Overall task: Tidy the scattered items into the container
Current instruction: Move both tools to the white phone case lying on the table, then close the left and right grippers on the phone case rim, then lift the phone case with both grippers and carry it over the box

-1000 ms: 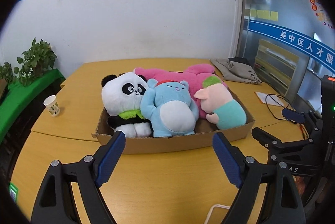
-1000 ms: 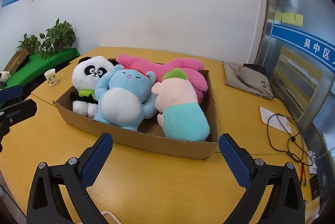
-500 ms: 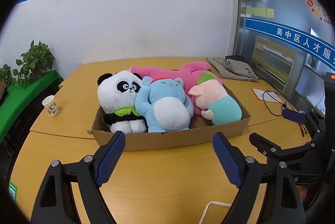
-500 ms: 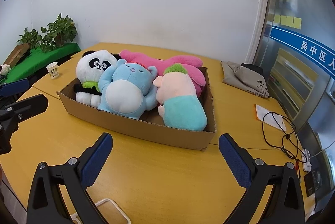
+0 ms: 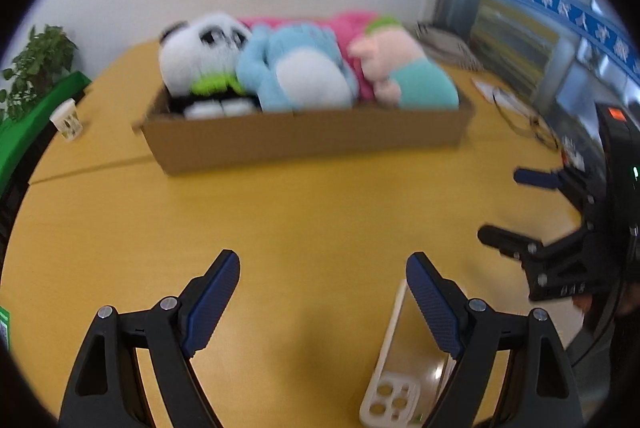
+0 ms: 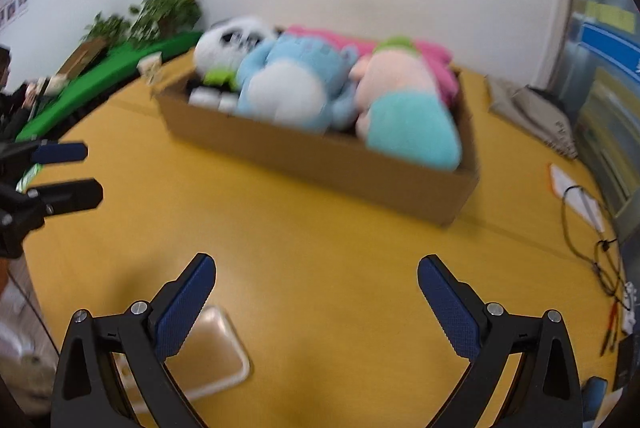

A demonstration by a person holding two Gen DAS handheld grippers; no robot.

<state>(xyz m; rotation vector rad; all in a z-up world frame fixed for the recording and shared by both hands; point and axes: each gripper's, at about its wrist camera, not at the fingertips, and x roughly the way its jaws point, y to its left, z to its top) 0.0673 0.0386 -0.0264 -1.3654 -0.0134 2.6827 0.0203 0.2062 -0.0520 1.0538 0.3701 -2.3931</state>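
Both grippers are sinking toward the table (image 5: 320,212), away from the box (image 5: 308,136) at 12 o'clock. Left gripper (image 5: 324,292) is gaping empty; right gripper (image 6: 316,292) too. Toys (image 6: 296,88) are lying inside, so tidying is seeming finished.

We count four plush toys in one cardboard box (image 5: 308,140): one panda (image 5: 200,48), one blue bear (image 5: 296,68), one pink-faced doll in teal (image 5: 404,68), and one pink toy (image 5: 352,20) lying behind them. We see one paper cup (image 5: 67,119) out on the one yellow table (image 5: 320,220). One clear phone case (image 5: 404,360) lies on it. Two grippers: one left gripper (image 5: 322,292), one right gripper (image 6: 316,292), both wide open. Two leafy plants (image 6: 168,8) show in the right wrist view, and one black cable (image 6: 592,240).
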